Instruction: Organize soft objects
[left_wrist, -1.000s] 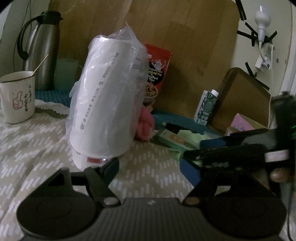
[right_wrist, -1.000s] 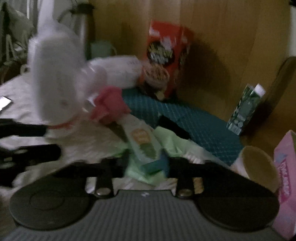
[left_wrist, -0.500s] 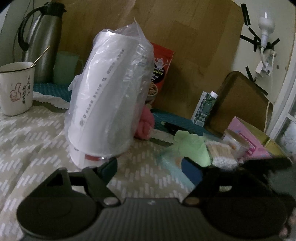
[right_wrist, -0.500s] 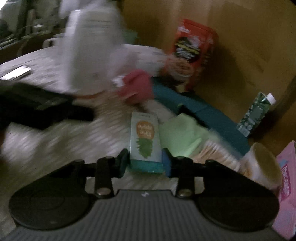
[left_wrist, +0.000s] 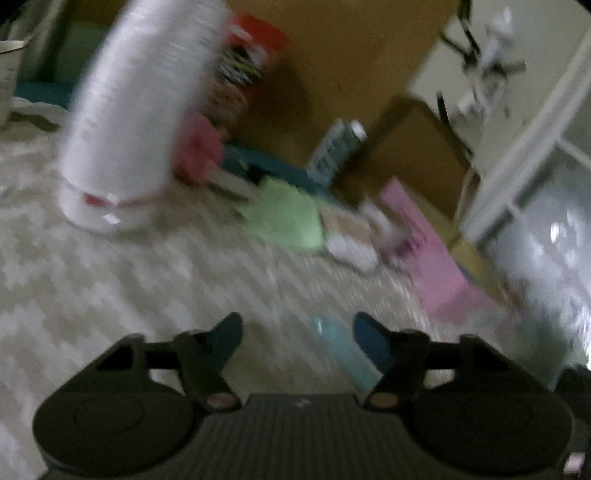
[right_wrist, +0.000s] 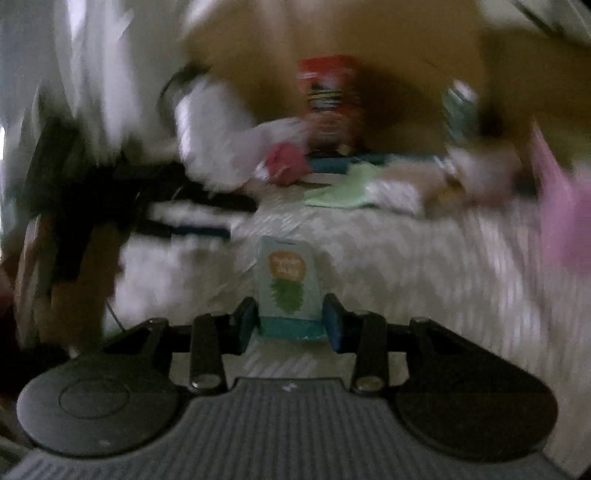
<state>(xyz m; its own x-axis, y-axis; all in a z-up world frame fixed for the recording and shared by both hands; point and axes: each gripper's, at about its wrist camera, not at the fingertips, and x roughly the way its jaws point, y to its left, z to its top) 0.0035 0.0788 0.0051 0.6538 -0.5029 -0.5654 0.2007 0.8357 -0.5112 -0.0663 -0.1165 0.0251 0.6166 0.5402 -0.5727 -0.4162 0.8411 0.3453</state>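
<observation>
Presently, from my left wrist view, heavily blurred:
- My left gripper (left_wrist: 297, 332): fingers spread wide, nothing between them, held over the patterned cloth (left_wrist: 129, 295).
- Landmark: bagged white roll (left_wrist: 136, 122), standing upright on the cloth, far left of the scene.
- Pink soft lump (left_wrist: 197, 149): touching the roll's right side, low down.
- Red snack pouch (left_wrist: 247, 59): behind the roll, against the wooden board (left_wrist: 332, 55).
- Green cloth (left_wrist: 286, 218): on the table to the right of the roll, well apart from it.
- Pale packet (left_wrist: 351, 247): further right of the roll, just beside the green cloth; contents not readable.
- Pink box (left_wrist: 432, 254): furthest right of the roll, past the pale packet.
- Small carton (left_wrist: 334, 147): right of the roll, by the wooden board.
- Pale teal blur (left_wrist: 343, 350) low near my right-hand finger, well forward of the roll; I cannot tell what it is.

From my right wrist view, also blurred:
- My right gripper (right_wrist: 290, 319): fingers clamped on the lower end of the tissue pack (right_wrist: 288, 284), a pale teal pack with an orange and green print, standing upright between the pads, above the patterned cloth (right_wrist: 424, 266).
- Bagged white roll (right_wrist: 210, 136): back left of the tissue pack.
- Pink soft lump (right_wrist: 286, 162): directly behind the pack, beside the roll.
- Green cloth (right_wrist: 343, 188): behind the pack, slightly right.
- Red snack pouch (right_wrist: 330, 99): far behind the pack.
- Pink box (right_wrist: 565, 218): right of the pack, at the frame edge.
- Left gripper (right_wrist: 221, 218): dark shape left of the pack, too smeared to read its fingers.
</observation>
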